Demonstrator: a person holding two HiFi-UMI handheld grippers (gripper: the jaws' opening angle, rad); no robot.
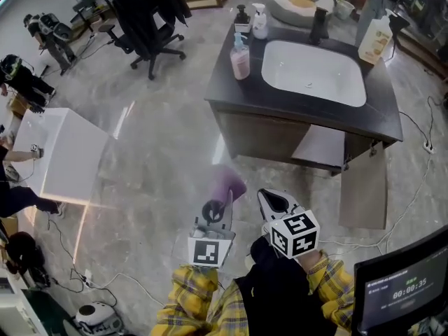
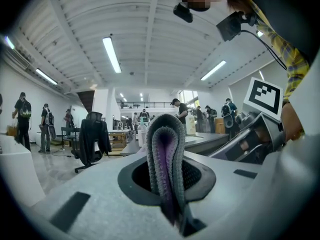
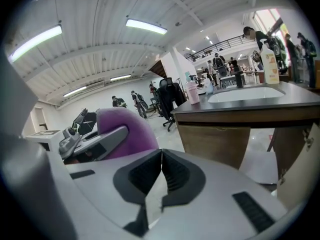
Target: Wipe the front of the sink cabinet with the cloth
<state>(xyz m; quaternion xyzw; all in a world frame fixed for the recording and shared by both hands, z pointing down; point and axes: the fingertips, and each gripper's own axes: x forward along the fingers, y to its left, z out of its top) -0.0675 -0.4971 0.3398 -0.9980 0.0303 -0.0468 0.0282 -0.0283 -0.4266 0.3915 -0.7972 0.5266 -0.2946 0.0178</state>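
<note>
- So the cloth (image 2: 167,159) is already picked up. It's a purple and grey one, folded over, and the left gripper (image 1: 221,201) has its jaws clamped right on the fold, with the loop sticking up out of them.
- The right gripper (image 3: 159,176) has its jaws pressed together with nothing in between. It hangs just beside the left one and looks like a spare hand for now.
- The sink cabinet (image 1: 280,135) is well apart from both grippers, with a stretch of bare marble floor (image 1: 161,159) in between. In the head view the cloth floats over that floor, not against the wood.
- I'd say the wiping hasn't started: the cloth isn't touching the cabinet front. I also can't spot any wet streaks or wiped patches on the brown panel, though it's too small to be sure.
- The door (image 1: 364,187) on the cabinet's right side looks swung open, so the front isn't one flat face.
- What's left is basically everything: close the gap, press the cloth onto the front panel, and work across it. Grabbing the cloth is the only part done.
</note>
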